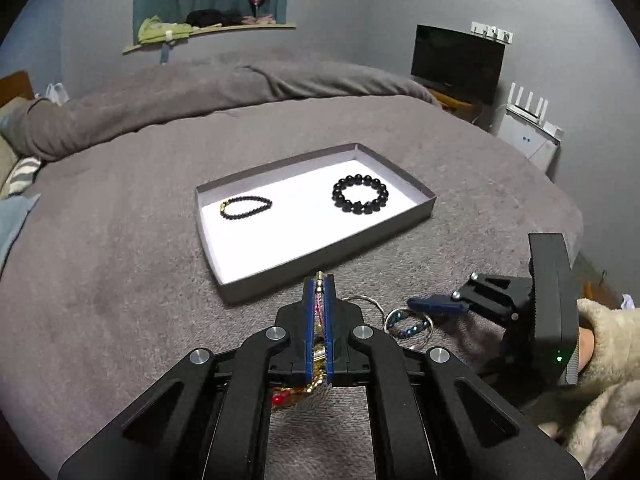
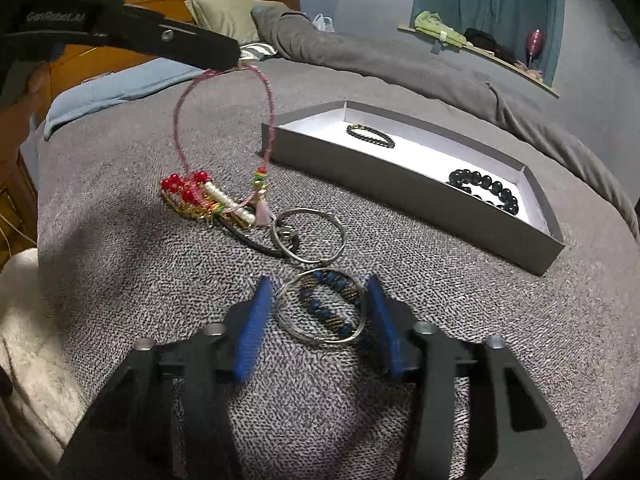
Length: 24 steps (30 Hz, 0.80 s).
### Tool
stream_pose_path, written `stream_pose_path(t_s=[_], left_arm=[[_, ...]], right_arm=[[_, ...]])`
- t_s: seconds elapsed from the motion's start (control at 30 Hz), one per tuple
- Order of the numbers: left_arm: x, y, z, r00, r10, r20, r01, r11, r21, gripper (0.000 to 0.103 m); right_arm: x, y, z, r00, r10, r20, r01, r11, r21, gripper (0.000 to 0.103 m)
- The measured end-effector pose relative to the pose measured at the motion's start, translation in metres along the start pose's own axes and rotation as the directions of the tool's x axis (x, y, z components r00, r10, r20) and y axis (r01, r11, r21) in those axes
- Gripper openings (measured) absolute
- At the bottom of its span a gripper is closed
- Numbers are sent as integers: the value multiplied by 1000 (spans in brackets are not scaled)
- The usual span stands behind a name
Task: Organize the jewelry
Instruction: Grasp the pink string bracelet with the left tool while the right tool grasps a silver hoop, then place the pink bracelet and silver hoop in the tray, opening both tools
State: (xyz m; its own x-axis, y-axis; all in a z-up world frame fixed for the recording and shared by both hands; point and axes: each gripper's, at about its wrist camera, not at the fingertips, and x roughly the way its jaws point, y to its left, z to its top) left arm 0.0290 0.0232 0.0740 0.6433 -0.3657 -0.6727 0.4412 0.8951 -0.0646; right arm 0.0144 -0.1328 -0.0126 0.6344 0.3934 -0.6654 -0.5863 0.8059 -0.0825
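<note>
A grey tray [image 1: 416, 210] with a white floor lies on the bed; it also shows in the right wrist view [image 2: 400, 192]. In it lie a thin black bracelet [image 1: 245, 207] and a thick black bead bracelet [image 1: 361, 194]. My left gripper [image 1: 319, 280] is shut on a pink cord bracelet [image 2: 224, 116] and lifts it, its red and pearl beads [image 2: 204, 194] still on the blanket. My right gripper [image 2: 318, 292] is open, its fingers either side of a blue bead bracelet [image 2: 332, 308] inside a silver ring. Another silver ring [image 2: 308, 236] and a black band [image 2: 248, 240] lie beyond.
The grey blanket [image 1: 120, 240] covers the bed. A rolled duvet [image 1: 200, 92] lies behind the tray. A wooden headboard [image 2: 120, 52] and pillows stand at the left in the right wrist view. A television [image 1: 456, 62] stands far right.
</note>
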Motion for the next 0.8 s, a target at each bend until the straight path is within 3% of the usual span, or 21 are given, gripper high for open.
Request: stream_pose_path(t_s=[0.27,0.47,0.67,0.8], left_arm=[[-13,2,7,999,3,38,-3,1000,5,5],[-19,15,30,997,17,78,-16,1000,-2,5],[-3,31,58,994,6,110,-3,1000,-30,5],[28,46,75,992,-24,124,37,993,-108,5]], right_arm=[[-11,-5,5,999,19,30,-20,999,29,47],[-28,-22,22,996,15,85,-21,998,67,47],[-33,-51,41,990,-44,131,30,994,109,47],[-29,-72,52,983,-89,158,66,987,148,47]])
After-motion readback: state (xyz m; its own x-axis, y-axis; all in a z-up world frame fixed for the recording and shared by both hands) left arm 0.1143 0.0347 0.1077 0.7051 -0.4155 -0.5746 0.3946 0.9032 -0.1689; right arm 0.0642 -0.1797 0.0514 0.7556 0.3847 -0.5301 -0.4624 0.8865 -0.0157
